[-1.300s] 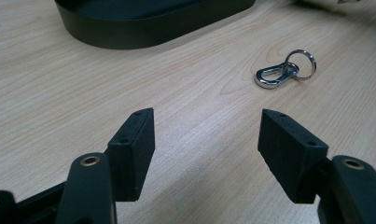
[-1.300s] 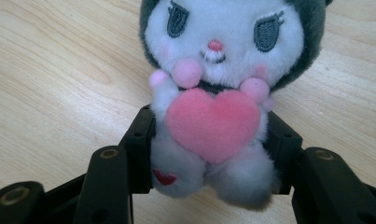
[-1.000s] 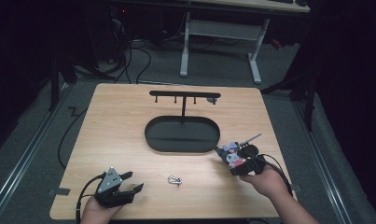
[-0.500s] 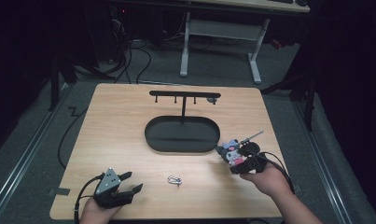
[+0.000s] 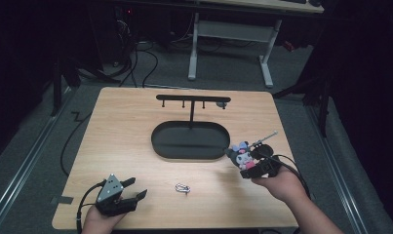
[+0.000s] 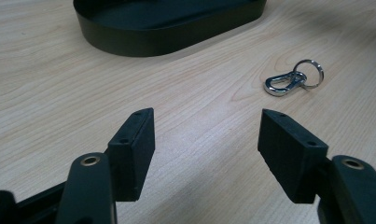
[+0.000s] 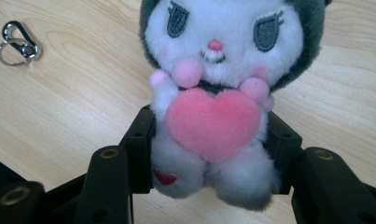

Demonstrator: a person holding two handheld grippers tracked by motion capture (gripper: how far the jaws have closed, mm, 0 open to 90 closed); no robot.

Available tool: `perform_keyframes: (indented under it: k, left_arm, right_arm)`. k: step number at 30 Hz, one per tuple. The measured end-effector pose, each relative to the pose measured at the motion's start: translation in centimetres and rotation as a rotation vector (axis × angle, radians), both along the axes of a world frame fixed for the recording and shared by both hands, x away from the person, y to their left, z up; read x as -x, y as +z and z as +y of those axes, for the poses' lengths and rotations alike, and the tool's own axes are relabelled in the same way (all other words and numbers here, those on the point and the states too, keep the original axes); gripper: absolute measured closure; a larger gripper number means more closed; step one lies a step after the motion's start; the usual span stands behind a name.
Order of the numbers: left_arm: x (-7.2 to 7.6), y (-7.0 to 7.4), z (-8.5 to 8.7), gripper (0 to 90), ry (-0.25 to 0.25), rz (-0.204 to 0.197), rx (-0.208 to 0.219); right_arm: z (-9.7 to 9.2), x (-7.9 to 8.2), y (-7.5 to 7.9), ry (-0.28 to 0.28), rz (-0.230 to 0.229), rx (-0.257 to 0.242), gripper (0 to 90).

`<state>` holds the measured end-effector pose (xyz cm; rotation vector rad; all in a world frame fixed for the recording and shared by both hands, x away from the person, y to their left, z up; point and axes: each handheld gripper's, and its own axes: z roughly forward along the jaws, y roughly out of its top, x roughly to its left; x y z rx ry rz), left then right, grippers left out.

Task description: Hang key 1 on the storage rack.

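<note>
Between the right gripper's (image 7: pixel 209 154) jaws: plush toy (image 7: pixel 218 88), clamped at the body, head upright.

Grip looks sound, pads squeezing both flanks below the pink heart; best kept steady and upright so the toy clears the table (image 5: pixel 135 126) on the way toward the black stand (image 5: pixel 191 100) and its oval tray (image 5: pixel 189 141), just beside it. Left gripper (image 6: pixel 206 140) rests spread wide, nothing between its jaws; key clip (image 6: pixel 293 79) lies ahead and to one side, well apart from the toy.
</note>
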<state>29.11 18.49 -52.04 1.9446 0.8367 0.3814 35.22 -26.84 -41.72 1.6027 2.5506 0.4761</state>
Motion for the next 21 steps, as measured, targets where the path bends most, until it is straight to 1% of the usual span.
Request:
perform_keyframes:
  k: [1,2,4,6,9,11,14,17,21]
  left_arm:
    - [0.0,0.0,0.0,37.2,0.0,0.001,-0.005]
    - [0.0,0.0,0.0,37.3,0.0,0.0,-0.007]
    - [-0.1,0.1,-0.1,37.2,0.004,-0.005,-0.002]
    - [-0.1,0.1,-0.1,37.2,0.005,-0.008,-0.002]
    - [-0.1,0.0,-0.2,37.2,0.0,-0.005,-0.004]
    - [-0.2,0.0,-0.2,37.2,-0.005,0.002,-0.009]
    - [-0.1,0.0,-0.2,37.2,-0.008,-0.001,-0.007]
    - [-0.1,0.0,-0.1,37.1,-0.009,-0.001,-0.006]
    - [-0.1,0.0,-0.1,37.2,-0.011,0.001,-0.004]
  right_arm:
    - [0.0,0.0,0.2,-0.001,0.005,0.0,48.9]
    - [0.0,-0.1,0.3,0.005,0.0,-0.002,48.9]
    - [0.2,-0.2,0.5,0.018,-0.007,0.002,48.9]
    - [0.4,-0.3,0.9,0.019,-0.007,0.002,48.8]
    - [0.7,-0.6,1.4,0.036,-0.02,0.002,48.9]
    - [0.9,-0.6,1.7,0.034,-0.023,-0.005,48.9]
    - [1.1,-0.8,2.1,0.052,-0.023,0.002,48.9]
    - [1.4,-1.0,2.5,0.05,-0.019,-0.006,48.9]
    - [1.7,-1.5,3.3,0.062,-0.016,0.006,48.9]
